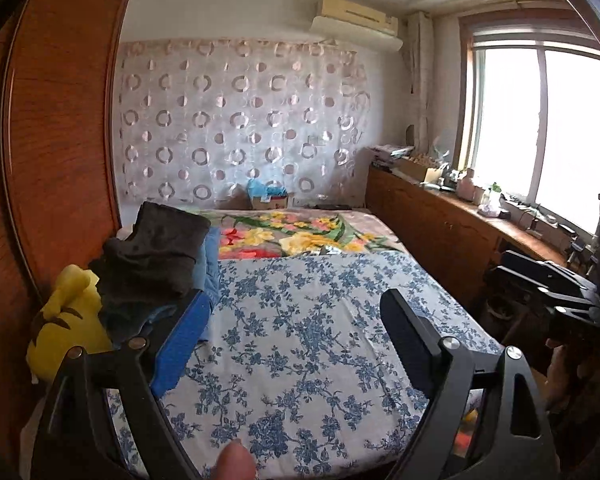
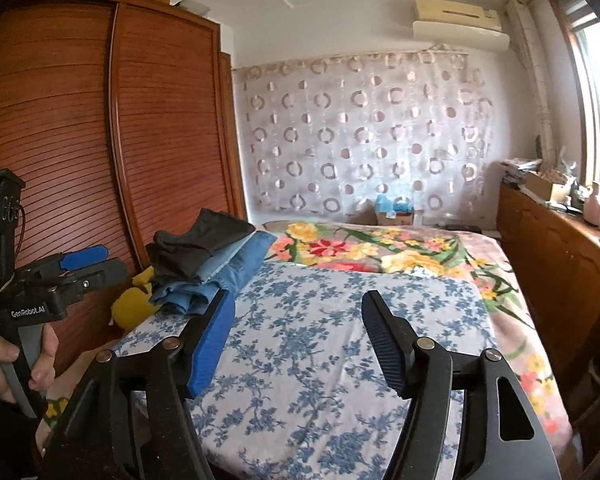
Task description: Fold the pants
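Note:
A pile of folded pants lies at the left edge of the bed: dark brown pants on top, blue denim pants under them. My left gripper is open and empty, above the blue floral sheet, just right of the pile. My right gripper is open and empty over the same sheet. The left gripper also shows at the left edge of the right wrist view, and the right gripper at the right edge of the left wrist view.
A yellow plush toy sits beside the pile. A floral blanket covers the bed's far half. Wooden wardrobe doors stand left, a long wooden cabinet with clutter right under the window. A cardboard box sits behind the bed.

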Demonstrator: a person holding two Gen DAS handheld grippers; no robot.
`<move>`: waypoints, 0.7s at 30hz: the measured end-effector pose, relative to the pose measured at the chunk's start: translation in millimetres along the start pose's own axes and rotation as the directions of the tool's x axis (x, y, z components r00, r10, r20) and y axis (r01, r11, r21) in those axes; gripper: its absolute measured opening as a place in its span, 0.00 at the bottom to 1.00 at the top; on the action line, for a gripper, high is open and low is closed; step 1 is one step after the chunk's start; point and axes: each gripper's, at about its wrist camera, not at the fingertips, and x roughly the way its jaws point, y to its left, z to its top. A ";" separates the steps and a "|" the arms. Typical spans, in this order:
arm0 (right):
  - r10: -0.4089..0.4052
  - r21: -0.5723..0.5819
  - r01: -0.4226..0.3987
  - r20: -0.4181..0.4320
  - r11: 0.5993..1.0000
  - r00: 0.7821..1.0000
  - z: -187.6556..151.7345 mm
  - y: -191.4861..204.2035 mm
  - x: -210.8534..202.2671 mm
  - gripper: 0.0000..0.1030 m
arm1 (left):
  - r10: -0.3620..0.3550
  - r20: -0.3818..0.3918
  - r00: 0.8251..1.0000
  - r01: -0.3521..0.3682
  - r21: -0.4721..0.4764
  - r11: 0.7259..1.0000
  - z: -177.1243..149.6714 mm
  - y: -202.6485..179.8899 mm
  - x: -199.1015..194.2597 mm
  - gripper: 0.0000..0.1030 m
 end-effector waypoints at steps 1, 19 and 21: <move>-0.007 0.002 0.007 0.003 1.000 1.000 -2.4 0.3 -2.2 0.68 | 0.004 0.001 1.000 -0.004 0.005 1.000 0.0 -1.8 0.9 0.85; -0.168 0.074 0.163 0.056 0.984 0.984 -14.5 22.8 -22.9 0.79 | 0.026 0.026 0.999 -0.027 0.041 0.999 -0.4 -35.8 -13.8 0.85; -0.173 0.068 0.169 0.059 0.983 0.983 -17.1 27.3 -22.1 0.79 | 0.024 0.027 0.999 -0.025 0.042 0.999 -1.0 -36.1 -14.2 0.85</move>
